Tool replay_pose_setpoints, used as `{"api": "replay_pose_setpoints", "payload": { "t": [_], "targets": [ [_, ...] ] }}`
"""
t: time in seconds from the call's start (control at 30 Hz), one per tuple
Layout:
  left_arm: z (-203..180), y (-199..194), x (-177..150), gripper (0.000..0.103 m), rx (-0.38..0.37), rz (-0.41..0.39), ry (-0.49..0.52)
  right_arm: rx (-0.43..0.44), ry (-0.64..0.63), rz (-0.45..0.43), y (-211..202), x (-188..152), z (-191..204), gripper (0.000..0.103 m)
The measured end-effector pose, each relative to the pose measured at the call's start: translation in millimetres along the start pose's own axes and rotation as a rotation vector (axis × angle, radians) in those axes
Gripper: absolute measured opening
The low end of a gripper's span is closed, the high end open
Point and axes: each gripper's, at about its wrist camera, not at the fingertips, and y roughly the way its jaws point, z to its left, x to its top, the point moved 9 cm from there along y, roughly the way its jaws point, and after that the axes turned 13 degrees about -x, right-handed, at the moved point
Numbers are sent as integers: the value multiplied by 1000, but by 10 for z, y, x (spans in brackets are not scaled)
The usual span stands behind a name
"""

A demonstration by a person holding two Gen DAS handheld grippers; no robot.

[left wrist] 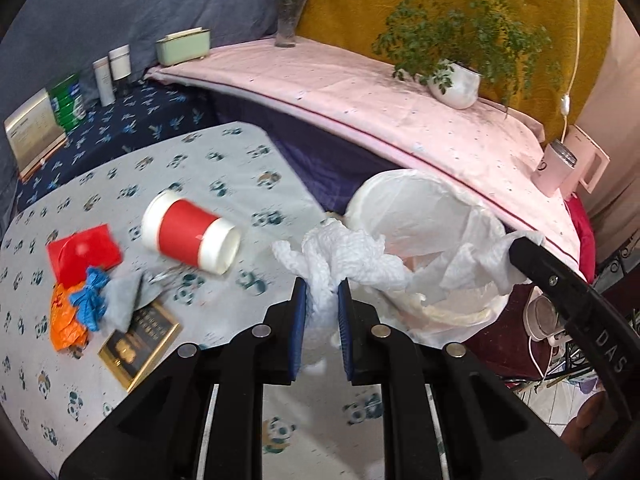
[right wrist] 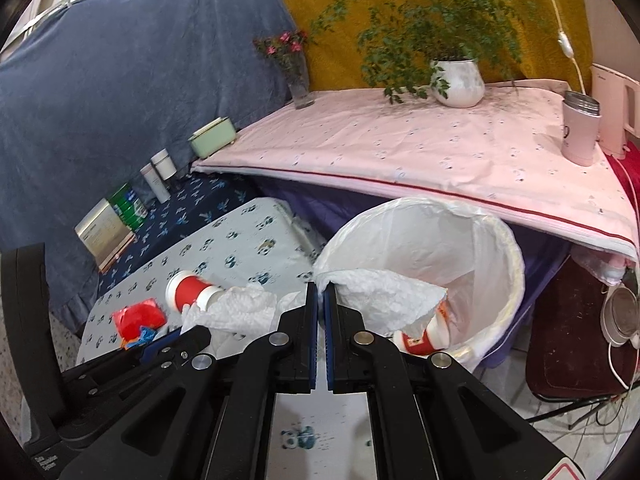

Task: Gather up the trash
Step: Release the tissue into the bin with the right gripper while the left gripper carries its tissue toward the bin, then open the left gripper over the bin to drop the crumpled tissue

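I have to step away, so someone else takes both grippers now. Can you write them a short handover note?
Left gripper: shut on the paper towel, beside the bin.
Right gripper: shut on the bin liner, holding the rim.
Done: one cup lies in the bin.
Left: drop the towel in, then the red cup, red wrapper, orange bag, blue glove and grey scrap on the table.

The left gripper (left wrist: 322, 294) squeezes a white paper towel (left wrist: 344, 256). The right gripper (right wrist: 321, 294) pinches the bin bag's edge (right wrist: 326, 276) (fingers almost touching).
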Motion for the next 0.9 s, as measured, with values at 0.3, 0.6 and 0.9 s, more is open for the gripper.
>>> {"api": "replay_pose_setpoints", "payload": {
  "t": [0.3,0.6,0.9],
  "targets": [
    [-533,453,242,15,-57,36,79,-72,84,-21,92,163,-603,3],
    [-787,875,358,44,-79,58,85,-120,120,0,303,198,-964,3],
    [-582,863,504,57,-36,12,59,-115,116,7,458,255,-958,3]
  ]
}}
